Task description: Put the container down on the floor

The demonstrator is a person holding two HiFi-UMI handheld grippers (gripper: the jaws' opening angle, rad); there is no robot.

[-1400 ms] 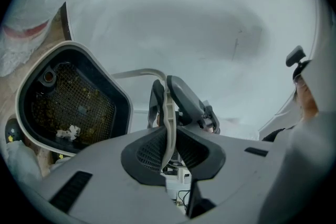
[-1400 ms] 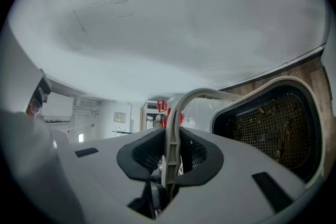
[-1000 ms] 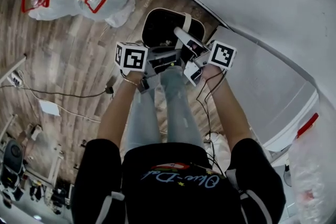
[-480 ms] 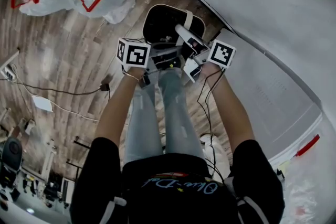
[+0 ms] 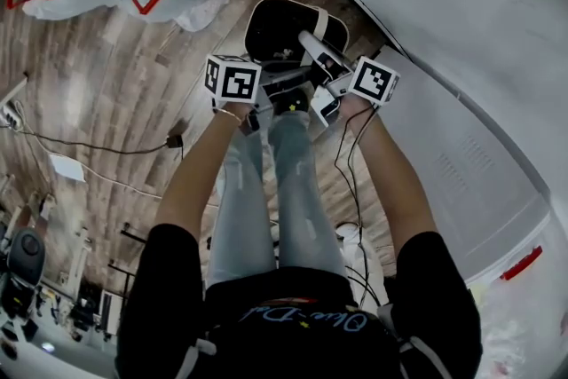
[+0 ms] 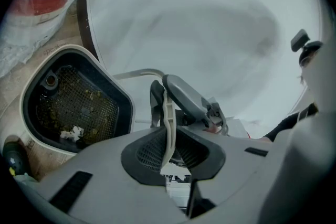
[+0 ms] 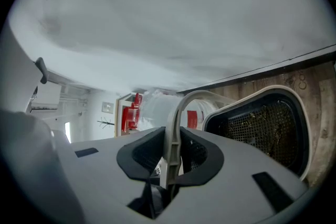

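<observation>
Seemingly mid-carry: my left gripper [image 6: 167,131] and right gripper [image 7: 170,150] both pinch the handle [image 7: 195,95] of the mesh-lined container [image 5: 280,27] beside the wall [image 5: 461,13]; next I'd lower it level onto the floor [image 5: 115,102].

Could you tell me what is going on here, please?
A person stands by a white wall and holds a white-rimmed container with a dark mesh inside by its thin curved handle. The left gripper and the right gripper are both clamped on that handle. The container hangs low over the wooden floor; whether it touches the floor cannot be told.
</observation>
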